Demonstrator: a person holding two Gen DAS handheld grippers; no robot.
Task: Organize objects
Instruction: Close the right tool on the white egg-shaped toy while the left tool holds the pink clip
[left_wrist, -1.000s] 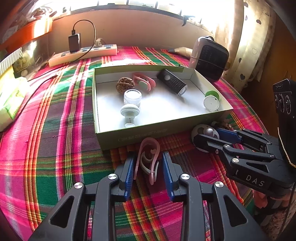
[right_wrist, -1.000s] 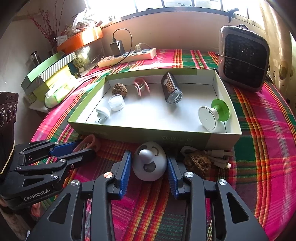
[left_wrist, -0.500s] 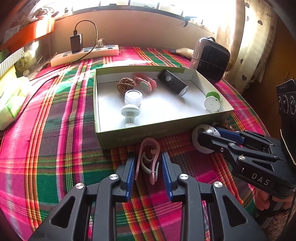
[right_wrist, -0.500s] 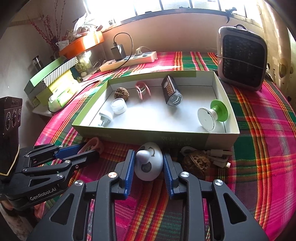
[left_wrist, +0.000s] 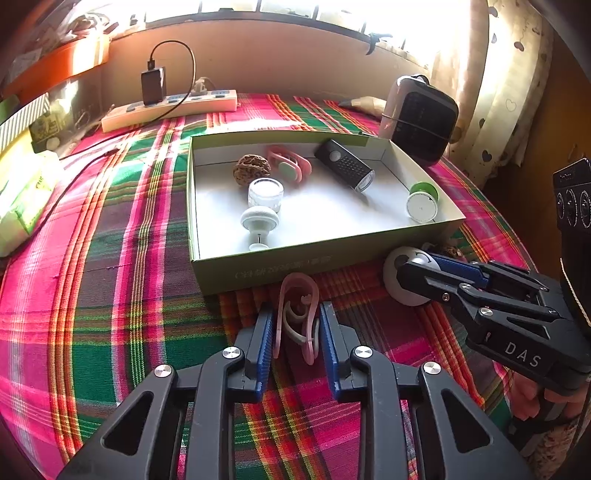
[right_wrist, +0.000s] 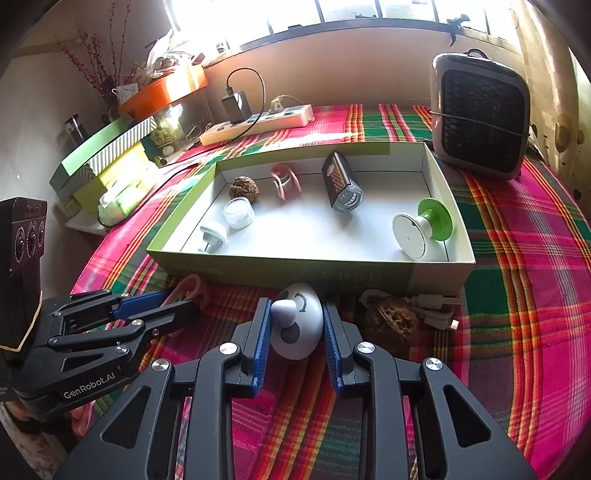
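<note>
1. The left gripper (left_wrist: 296, 325) jaws are closing, pads pressing the pink clip (left_wrist: 297, 314) between them.
2. The right gripper (right_wrist: 294, 325) pinches the white knob (right_wrist: 297, 326); the box (right_wrist: 295, 271) lies just beyond its tips.

a home: plaid tablecloth (left_wrist: 110, 280), heart-print curtain (left_wrist: 491, 110), small heater (right_wrist: 480, 114).

left gripper (left_wrist: 296, 328): jaws closing, angled down | right gripper (right_wrist: 294, 328): clamped, angled down
</note>
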